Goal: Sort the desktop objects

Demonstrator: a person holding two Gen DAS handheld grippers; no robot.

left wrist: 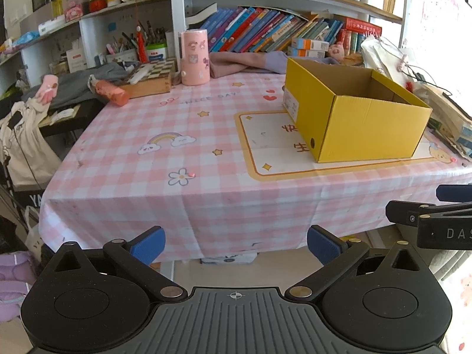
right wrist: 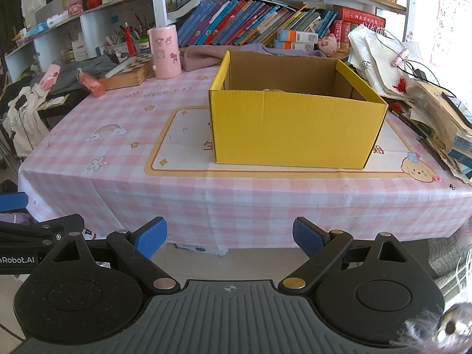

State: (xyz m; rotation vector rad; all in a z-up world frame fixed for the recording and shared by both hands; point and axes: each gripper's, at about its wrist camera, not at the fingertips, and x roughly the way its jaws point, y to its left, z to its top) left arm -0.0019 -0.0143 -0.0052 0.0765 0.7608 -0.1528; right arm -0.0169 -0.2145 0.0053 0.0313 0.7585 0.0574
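You're at the very start or end: both the left gripper (left wrist: 236,244) and right gripper (right wrist: 230,237) gape empty before the yellow box (right wrist: 295,124); next, reach past it for the pink canister (right wrist: 164,53).

Tablecloth (left wrist: 206,135) reads "NICE DAY"; left hand-held gripper (right wrist: 17,244), "Robot.AI".

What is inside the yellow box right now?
The yellow box shows bare brown inner walls and a small pale rounded thing just above its near wall. That wall hides the floor.
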